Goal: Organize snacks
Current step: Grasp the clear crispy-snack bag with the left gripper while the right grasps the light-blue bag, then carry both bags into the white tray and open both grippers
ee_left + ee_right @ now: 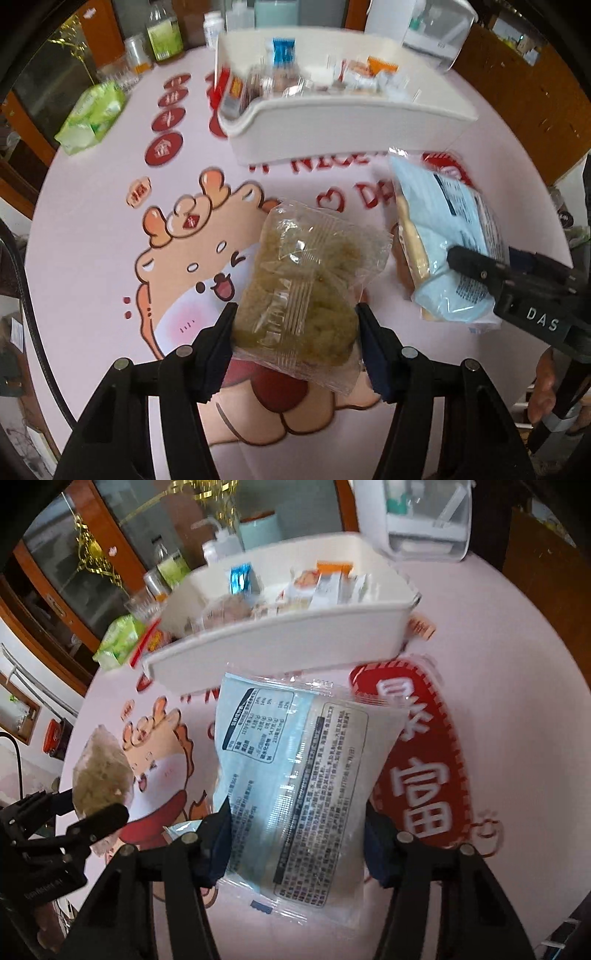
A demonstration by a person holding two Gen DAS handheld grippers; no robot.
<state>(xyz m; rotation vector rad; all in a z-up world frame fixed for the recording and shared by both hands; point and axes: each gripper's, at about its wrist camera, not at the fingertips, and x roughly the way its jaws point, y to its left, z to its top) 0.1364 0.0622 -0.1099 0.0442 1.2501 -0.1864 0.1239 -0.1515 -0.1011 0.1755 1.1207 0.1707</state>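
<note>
Left tongs (295, 332) point steeply down over the pink surface (92, 221), pads clamped on the sides of a clear packet of greenish-brown snack (303, 280). The packet is held clear of the surface, its long axis running away from the tongs towards the white bin (332, 125).

Right tongs (295, 834) also angle down, gripping a pale blue printed packet (295, 760) by its lower edges. It is lifted, label side up, with its long axis likewise pointing towards the bin.
</note>
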